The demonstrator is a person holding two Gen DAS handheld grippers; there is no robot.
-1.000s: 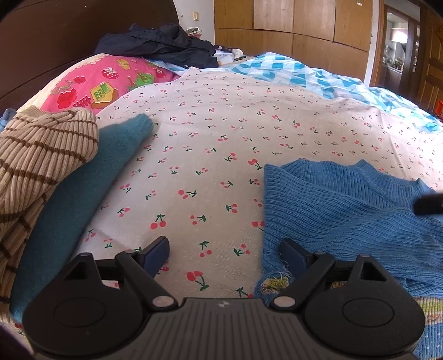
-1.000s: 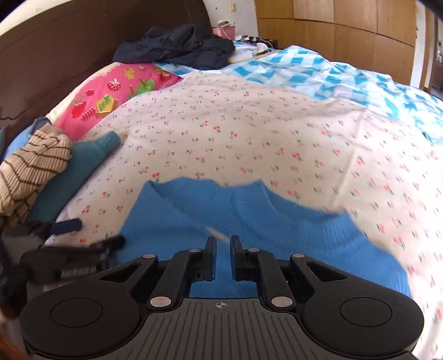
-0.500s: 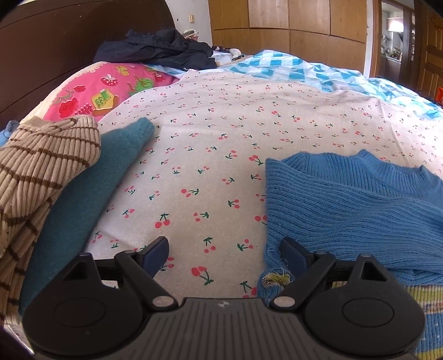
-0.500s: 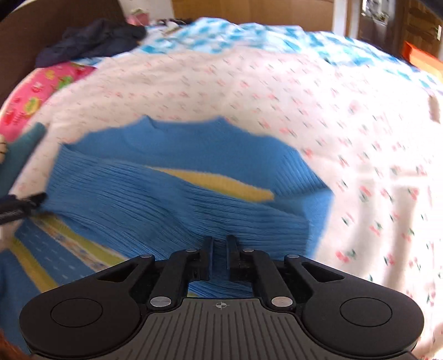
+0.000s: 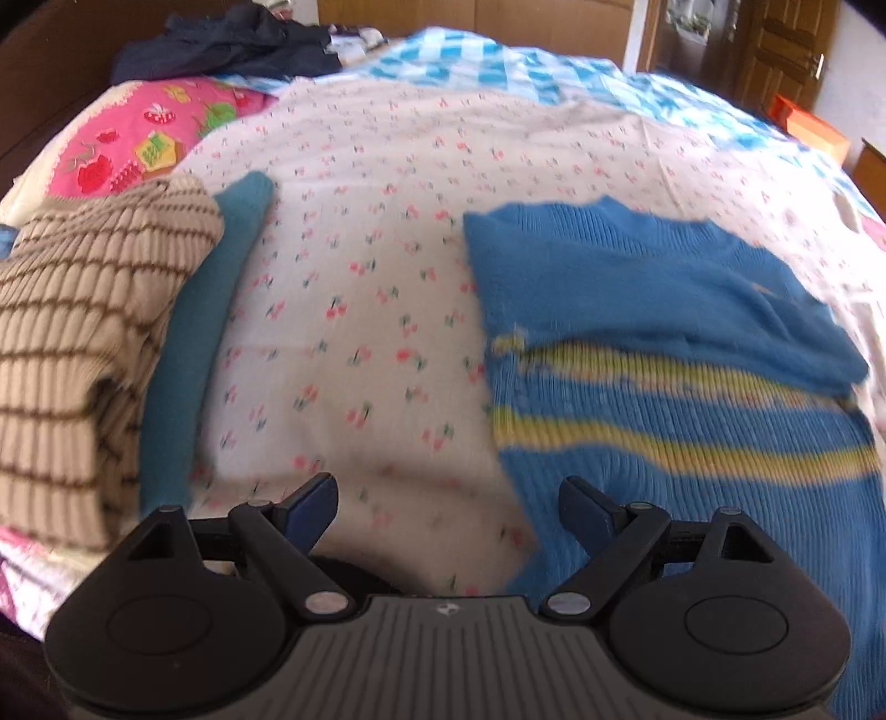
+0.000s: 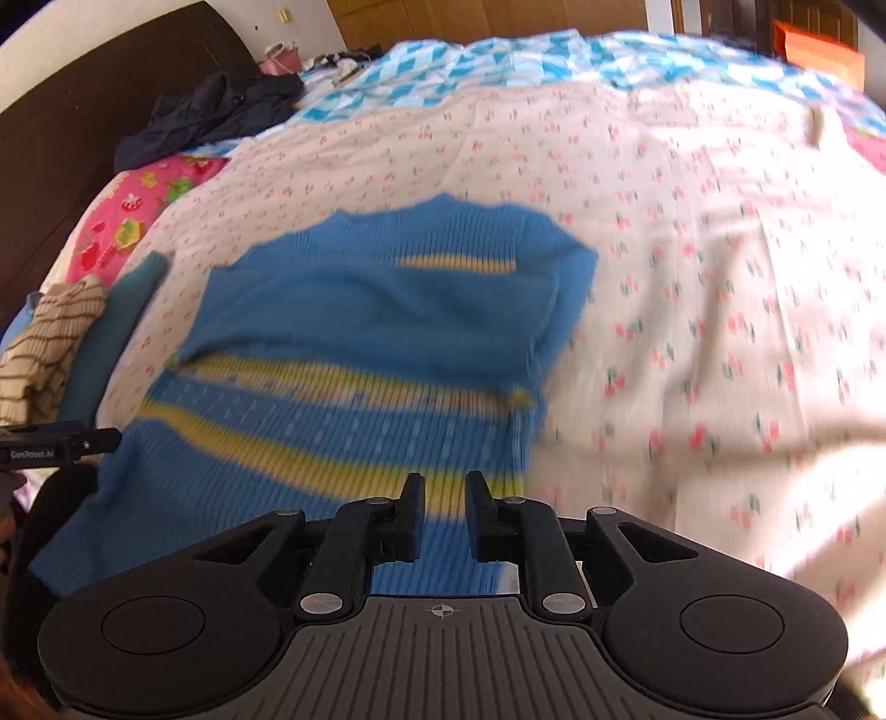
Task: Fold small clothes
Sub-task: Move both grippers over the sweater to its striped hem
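Observation:
A small blue knit sweater with yellow stripes lies flat on the cherry-print bedsheet, both sleeves folded in over its chest. It also shows in the right wrist view. My left gripper is wide open and empty, above the sweater's left edge. My right gripper hovers above the sweater's lower right part, its jaws a narrow gap apart with nothing between them. The left gripper's tip shows at the left edge of the right wrist view.
A beige brown-striped sweater lies on a teal garment at the left. A pink fruit-print pillow and dark clothes lie by the headboard. A blue checked quilt covers the far side.
Both grippers have pulled back and up from the sweater. The right gripper's jaws have parted slightly and let go of the sleeve, which now lies across the chest.

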